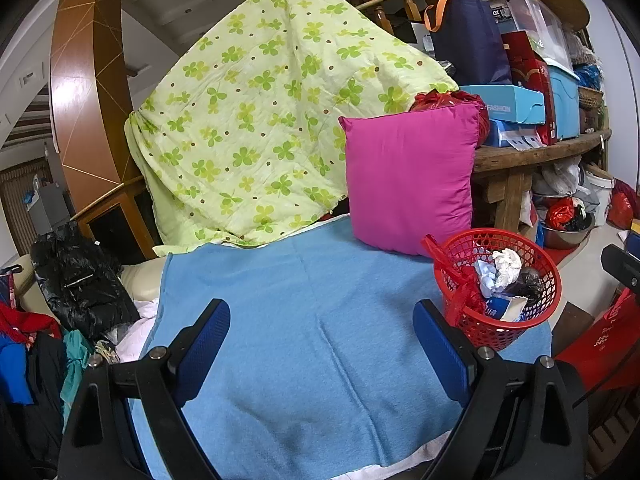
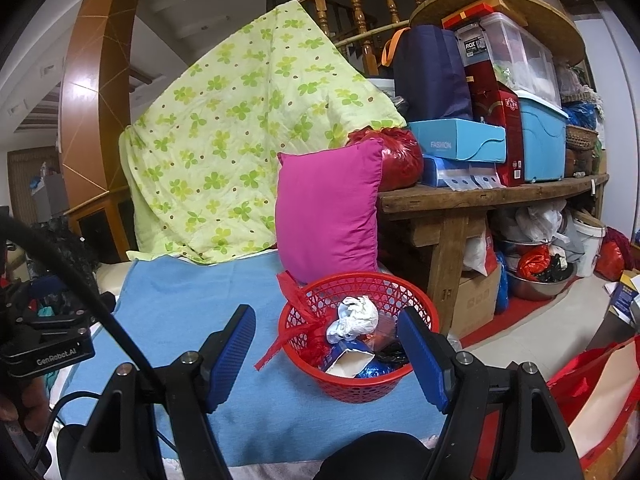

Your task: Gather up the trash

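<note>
A red mesh basket (image 1: 532, 322) (image 2: 308, 316) stands on a blue blanket (image 1: 304, 320) (image 2: 176, 312). It holds crumpled white paper (image 1: 506, 266) (image 2: 354, 316), a white and blue carton (image 2: 348, 356), a dark wrapper and a red plastic bag draped over its left rim. My left gripper (image 1: 322, 338) is open and empty, above the blanket, left of the basket. My right gripper (image 2: 328, 354) is open and empty, its fingers level with the basket's near side. The left gripper's body (image 2: 48, 344) shows at the far left of the right wrist view.
A magenta cushion (image 1: 412, 176) (image 2: 328, 208) leans behind the basket. A green clover quilt (image 1: 256, 112) (image 2: 232, 140) hangs behind. A wooden bench (image 2: 480, 196) at the right carries boxes and bags. Clothes (image 1: 48, 320) pile at the left. A red bag (image 2: 600, 392) lies at the lower right.
</note>
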Demonstrator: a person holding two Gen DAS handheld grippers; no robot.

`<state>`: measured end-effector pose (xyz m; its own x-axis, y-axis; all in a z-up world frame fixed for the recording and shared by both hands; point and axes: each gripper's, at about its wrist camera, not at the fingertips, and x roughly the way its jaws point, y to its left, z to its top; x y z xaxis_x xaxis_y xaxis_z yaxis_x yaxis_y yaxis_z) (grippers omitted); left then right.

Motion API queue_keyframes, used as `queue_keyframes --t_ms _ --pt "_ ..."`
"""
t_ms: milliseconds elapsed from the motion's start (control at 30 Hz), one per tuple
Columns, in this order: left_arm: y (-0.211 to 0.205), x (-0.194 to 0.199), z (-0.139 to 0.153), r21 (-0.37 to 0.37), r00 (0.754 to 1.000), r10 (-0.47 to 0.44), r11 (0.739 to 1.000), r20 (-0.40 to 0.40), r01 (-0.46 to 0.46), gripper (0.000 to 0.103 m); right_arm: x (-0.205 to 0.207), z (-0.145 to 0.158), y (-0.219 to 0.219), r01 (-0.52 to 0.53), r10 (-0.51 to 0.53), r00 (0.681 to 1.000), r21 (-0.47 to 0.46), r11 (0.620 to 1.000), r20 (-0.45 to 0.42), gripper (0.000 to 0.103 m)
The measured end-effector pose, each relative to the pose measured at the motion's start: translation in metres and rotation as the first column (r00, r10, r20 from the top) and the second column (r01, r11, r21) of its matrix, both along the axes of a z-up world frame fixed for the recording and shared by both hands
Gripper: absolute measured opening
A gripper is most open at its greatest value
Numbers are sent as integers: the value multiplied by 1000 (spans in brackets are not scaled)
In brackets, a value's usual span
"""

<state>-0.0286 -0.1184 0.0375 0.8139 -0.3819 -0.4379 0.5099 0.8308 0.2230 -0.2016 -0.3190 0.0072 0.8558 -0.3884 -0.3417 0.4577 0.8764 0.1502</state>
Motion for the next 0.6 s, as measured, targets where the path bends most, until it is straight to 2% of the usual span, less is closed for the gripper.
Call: queue_keyframes --t_ms 600 --pt "2 -2 1 2 1000 -17 1000 4 17 93 0 3 3 8 -8 1000 -8 1000 3 77"
